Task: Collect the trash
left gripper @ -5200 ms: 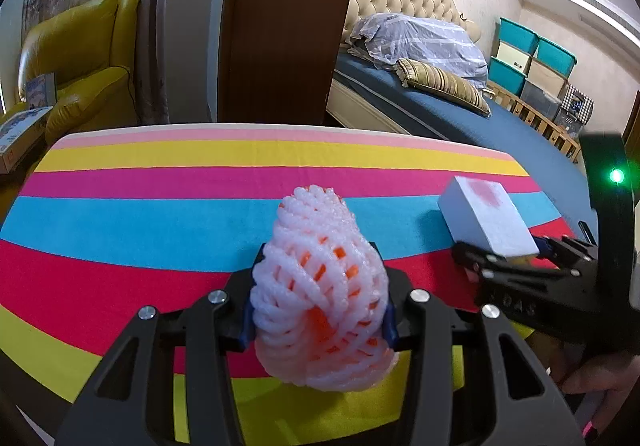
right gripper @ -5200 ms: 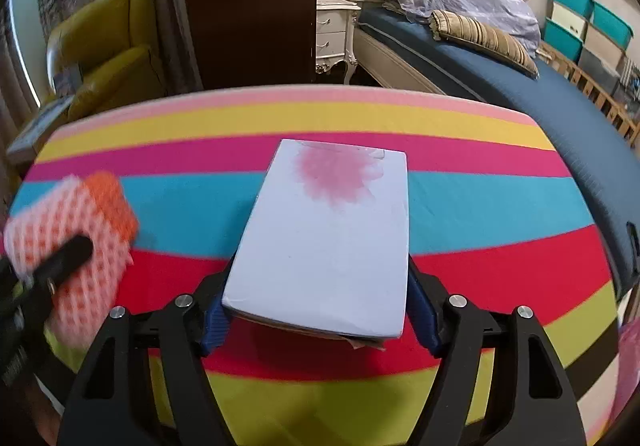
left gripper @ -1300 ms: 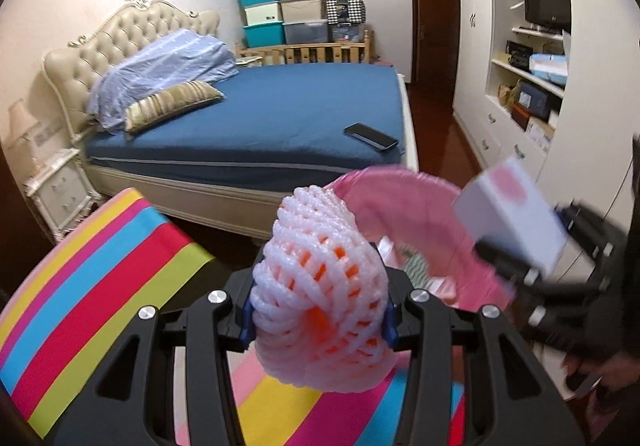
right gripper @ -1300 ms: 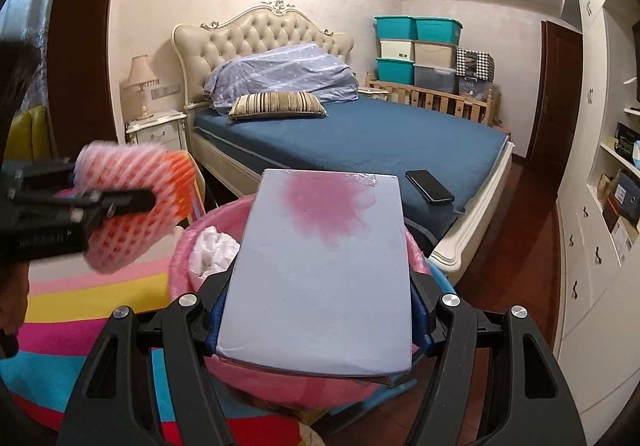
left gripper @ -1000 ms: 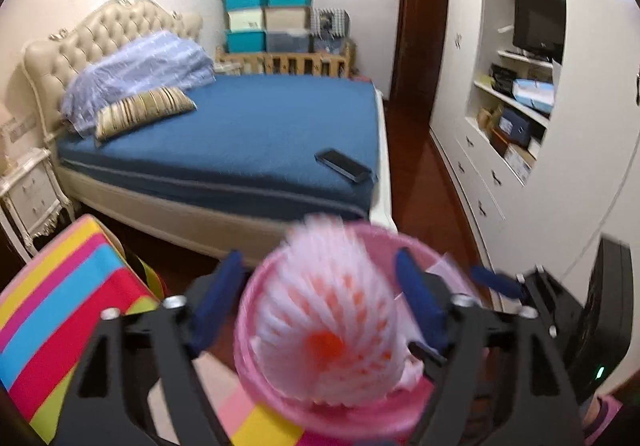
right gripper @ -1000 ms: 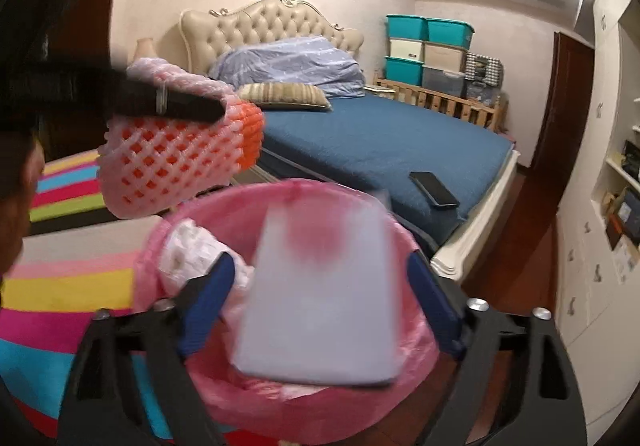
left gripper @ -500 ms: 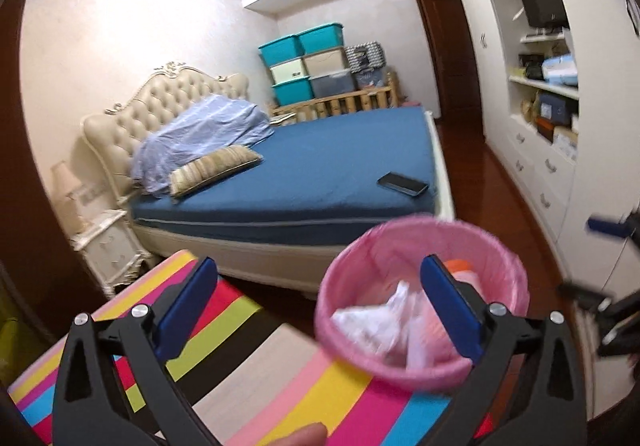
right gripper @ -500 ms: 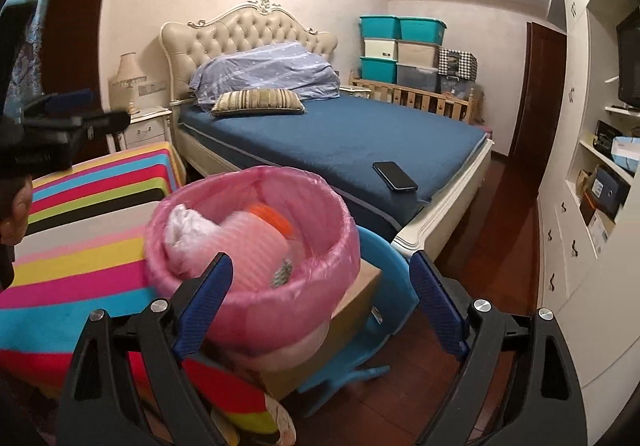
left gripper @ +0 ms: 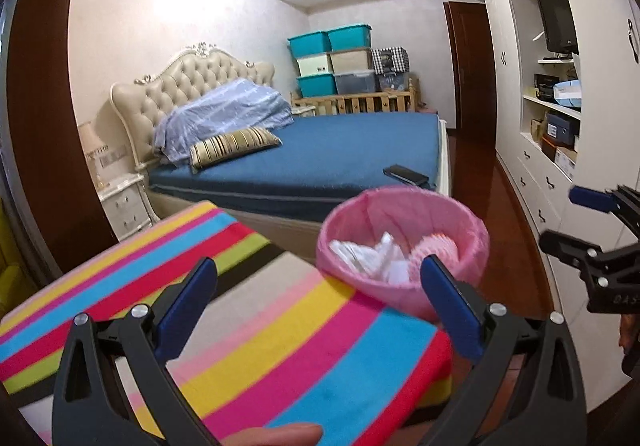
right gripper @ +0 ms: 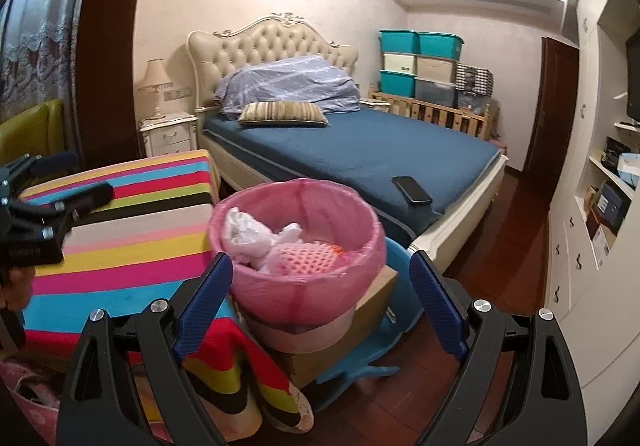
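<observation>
Both grippers empty. Left gripper (left gripper: pixel 318 300) over striped tablecloth (left gripper: pixel 256 330), jaws wide, nothing between. Pink-lined bin (right gripper: pixel 298 246) holds foam fruit net (right gripper: pixel 308 256) and crumpled tissues (right gripper: pixel 246 230). Right gripper (right gripper: pixel 320 298) spread wide before bin. Drop step looks complete; next: find remaining trash on table.

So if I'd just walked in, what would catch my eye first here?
Probably the pink-lined trash bin beside the table, holding white crumpled paper and a pink foam fruit net. Next, the rainbow-striped tablecloth in the foreground. Behind them is the big blue bed with a black phone near its corner. Both sets of blue-padded fingers are spread wide with nothing between them.
</observation>
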`<action>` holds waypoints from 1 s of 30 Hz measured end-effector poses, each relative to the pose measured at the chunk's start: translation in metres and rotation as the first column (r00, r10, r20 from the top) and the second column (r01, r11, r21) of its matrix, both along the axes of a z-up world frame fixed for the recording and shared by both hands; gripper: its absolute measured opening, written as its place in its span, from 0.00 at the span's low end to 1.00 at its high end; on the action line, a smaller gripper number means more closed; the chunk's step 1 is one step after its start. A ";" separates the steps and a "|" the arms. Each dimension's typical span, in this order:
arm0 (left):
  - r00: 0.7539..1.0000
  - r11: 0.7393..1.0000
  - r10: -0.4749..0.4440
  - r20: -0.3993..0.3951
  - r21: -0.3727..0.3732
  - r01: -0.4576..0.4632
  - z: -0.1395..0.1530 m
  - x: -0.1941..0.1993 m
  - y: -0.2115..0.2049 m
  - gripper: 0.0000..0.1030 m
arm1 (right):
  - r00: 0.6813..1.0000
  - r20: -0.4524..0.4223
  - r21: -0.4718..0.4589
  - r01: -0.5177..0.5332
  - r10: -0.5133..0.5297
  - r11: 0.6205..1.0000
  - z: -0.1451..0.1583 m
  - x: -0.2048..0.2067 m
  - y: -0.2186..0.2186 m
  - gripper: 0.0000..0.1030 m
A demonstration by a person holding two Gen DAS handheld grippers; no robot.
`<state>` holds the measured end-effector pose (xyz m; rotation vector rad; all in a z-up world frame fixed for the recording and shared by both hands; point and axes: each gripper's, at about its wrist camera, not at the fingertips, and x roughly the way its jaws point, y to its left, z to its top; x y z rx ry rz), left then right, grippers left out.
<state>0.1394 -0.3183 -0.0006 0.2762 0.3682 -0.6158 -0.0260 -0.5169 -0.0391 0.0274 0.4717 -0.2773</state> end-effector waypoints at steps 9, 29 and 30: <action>1.000 1.000 0.015 -0.009 -0.015 -0.015 -0.011 -0.016 0.009 0.96 | 0.999 -0.004 0.003 -0.049 0.049 0.999 0.006 0.004 0.014 0.82; 0.997 1.000 0.017 -0.074 -0.018 -0.018 -0.019 -0.008 0.008 0.96 | 0.997 -0.015 0.003 -0.076 0.076 0.997 0.005 0.005 0.021 0.82; 0.997 1.000 0.018 -0.074 -0.017 -0.019 -0.019 -0.008 0.008 0.96 | 0.997 -0.016 0.004 -0.075 0.075 0.997 0.004 0.006 0.022 0.82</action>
